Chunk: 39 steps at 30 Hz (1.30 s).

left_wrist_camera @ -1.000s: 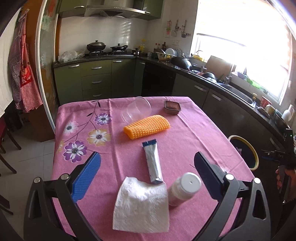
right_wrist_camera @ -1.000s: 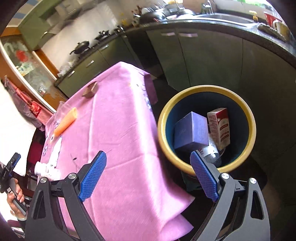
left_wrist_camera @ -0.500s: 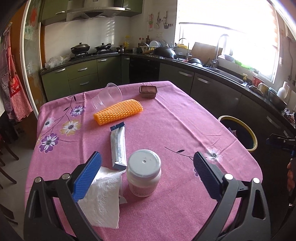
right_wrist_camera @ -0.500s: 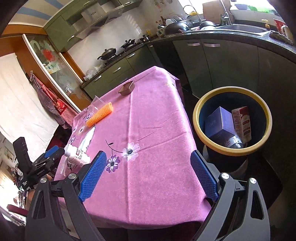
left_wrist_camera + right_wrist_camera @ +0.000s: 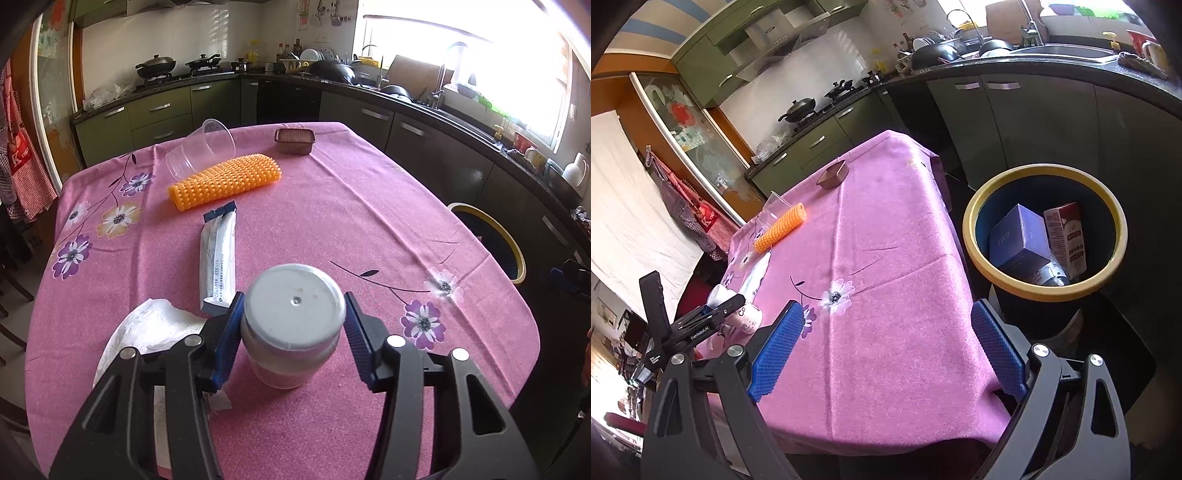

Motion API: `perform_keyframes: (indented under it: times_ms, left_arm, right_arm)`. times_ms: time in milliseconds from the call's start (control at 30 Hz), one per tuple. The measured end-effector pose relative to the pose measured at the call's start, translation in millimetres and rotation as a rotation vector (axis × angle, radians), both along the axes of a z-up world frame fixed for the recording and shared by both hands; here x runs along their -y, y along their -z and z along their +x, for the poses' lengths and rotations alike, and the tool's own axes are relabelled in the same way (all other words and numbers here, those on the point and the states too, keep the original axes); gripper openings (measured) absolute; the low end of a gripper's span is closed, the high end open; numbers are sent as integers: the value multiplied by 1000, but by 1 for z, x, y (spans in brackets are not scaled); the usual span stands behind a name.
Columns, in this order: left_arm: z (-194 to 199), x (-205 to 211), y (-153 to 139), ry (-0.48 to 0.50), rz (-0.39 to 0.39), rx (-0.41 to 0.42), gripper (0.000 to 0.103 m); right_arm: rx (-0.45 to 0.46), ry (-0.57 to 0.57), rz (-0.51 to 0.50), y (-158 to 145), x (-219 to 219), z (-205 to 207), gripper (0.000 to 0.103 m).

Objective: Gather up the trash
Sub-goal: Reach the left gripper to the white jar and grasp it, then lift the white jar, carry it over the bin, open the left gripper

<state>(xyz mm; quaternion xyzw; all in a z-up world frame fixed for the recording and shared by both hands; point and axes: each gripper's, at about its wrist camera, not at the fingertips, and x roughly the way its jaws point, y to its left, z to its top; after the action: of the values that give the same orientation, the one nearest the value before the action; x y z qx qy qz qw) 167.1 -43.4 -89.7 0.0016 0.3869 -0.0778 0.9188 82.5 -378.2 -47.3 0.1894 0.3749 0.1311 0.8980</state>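
So roughly a third of the way through, I'd guess. The yellow-rimmed bin (image 5: 1044, 236) beside the table already has a purple box (image 5: 1019, 236), a red-and-white carton (image 5: 1067, 240) and what looks like a bottle at the bottom. Left on the pink tablecloth (image 5: 332, 206): a white jar (image 5: 291, 321), a crumpled tissue (image 5: 147, 328), a long wrapper (image 5: 218, 258), an orange foam net sleeve (image 5: 225, 181), a clear cup (image 5: 201, 147) on its side and a small brown tray (image 5: 294, 140).

The left gripper (image 5: 291, 332) has its blue pads tight against the jar's lid on both sides, so it looks clamped on. The jar stands upright near the table's near edge, long axis vertical, lid facing up at the camera. The right gripper (image 5: 886, 350) hangs spread apart over the table corner, holding nothing.
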Motion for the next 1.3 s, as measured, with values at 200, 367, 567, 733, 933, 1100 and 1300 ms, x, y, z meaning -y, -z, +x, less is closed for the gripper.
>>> perform_keyframes:
  times_ms: [200, 367, 567, 733, 933, 1100, 1300]
  left_arm:
    - [5, 1, 11, 0, 15, -29, 47]
    - [6, 2, 13, 5, 16, -28, 45]
    - [1, 8, 5, 30, 9, -10, 45]
    - [-3, 17, -8, 60, 11, 13, 45]
    - [3, 14, -25, 80, -40, 12, 45]
    - [14, 5, -58, 115, -84, 11, 45]
    - [17, 19, -94, 162, -86, 33, 45]
  right_arm:
    - [-15, -7, 0, 6, -1, 3, 91]
    - [-13, -6, -1, 5, 0, 3, 91]
    - [-19, -2, -4, 8, 2, 5, 91]
    - [-24, 5, 0, 11, 6, 6, 91]
    - [-24, 11, 5, 12, 10, 4, 91]
    - [-26, 10, 4, 12, 11, 4, 91]
    - [-27, 13, 10, 14, 13, 3, 91]
